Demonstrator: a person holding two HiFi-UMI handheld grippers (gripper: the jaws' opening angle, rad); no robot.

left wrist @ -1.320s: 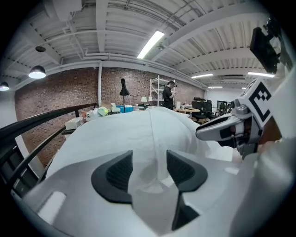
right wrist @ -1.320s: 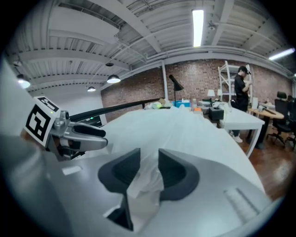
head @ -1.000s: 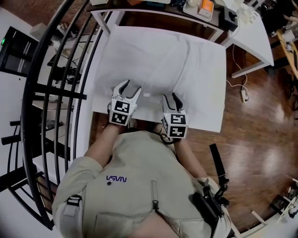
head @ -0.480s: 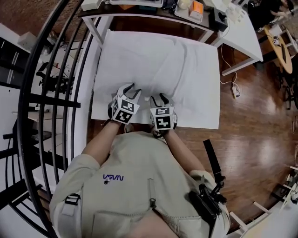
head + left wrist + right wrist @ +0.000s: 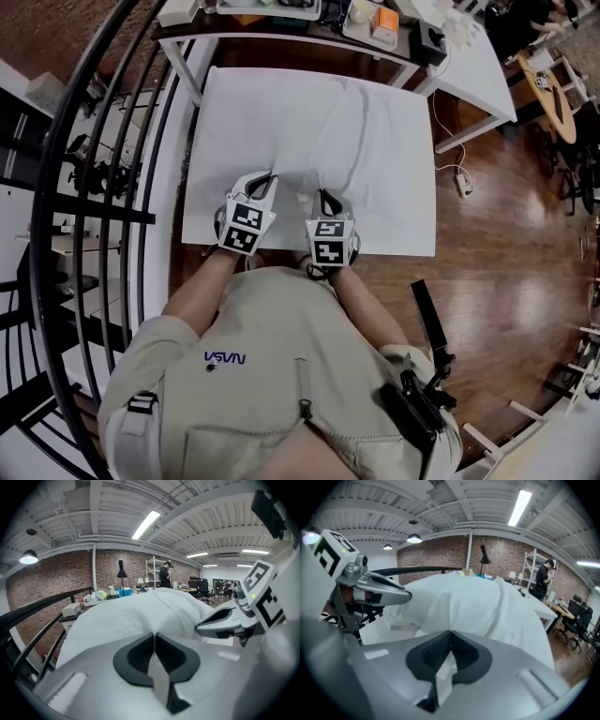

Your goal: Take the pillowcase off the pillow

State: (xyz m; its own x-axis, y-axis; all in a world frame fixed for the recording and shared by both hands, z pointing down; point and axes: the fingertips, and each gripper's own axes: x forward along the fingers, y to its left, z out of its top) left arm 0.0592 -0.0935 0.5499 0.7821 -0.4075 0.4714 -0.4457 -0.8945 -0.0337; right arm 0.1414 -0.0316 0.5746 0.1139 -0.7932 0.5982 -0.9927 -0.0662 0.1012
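Observation:
A white pillow in its white pillowcase [image 5: 319, 131] lies across a white table [image 5: 403, 239]. Both grippers sit side by side at the pillow's near edge. My left gripper [image 5: 266, 178] has its jaws closed together, and a strip of the white pillowcase [image 5: 140, 616] shows pinched between them [image 5: 153, 638]. My right gripper [image 5: 325, 196] is also shut, with a fold of the pillowcase [image 5: 478, 606] caught in its jaws [image 5: 449, 639]. Each gripper view shows the other gripper alongside: the right one [image 5: 206, 623] and the left one [image 5: 401, 595].
A black curved railing [image 5: 112, 141] runs along the left. A cluttered table [image 5: 375, 19] stands behind the pillow and another white table [image 5: 478, 66] at the back right. A cable with a plug strip [image 5: 459, 180] lies on the wooden floor. A person [image 5: 165, 573] stands far off.
Both grippers went from open jaws to shut on the pillowcase's near edge. They also drew closer together toward the table's front.

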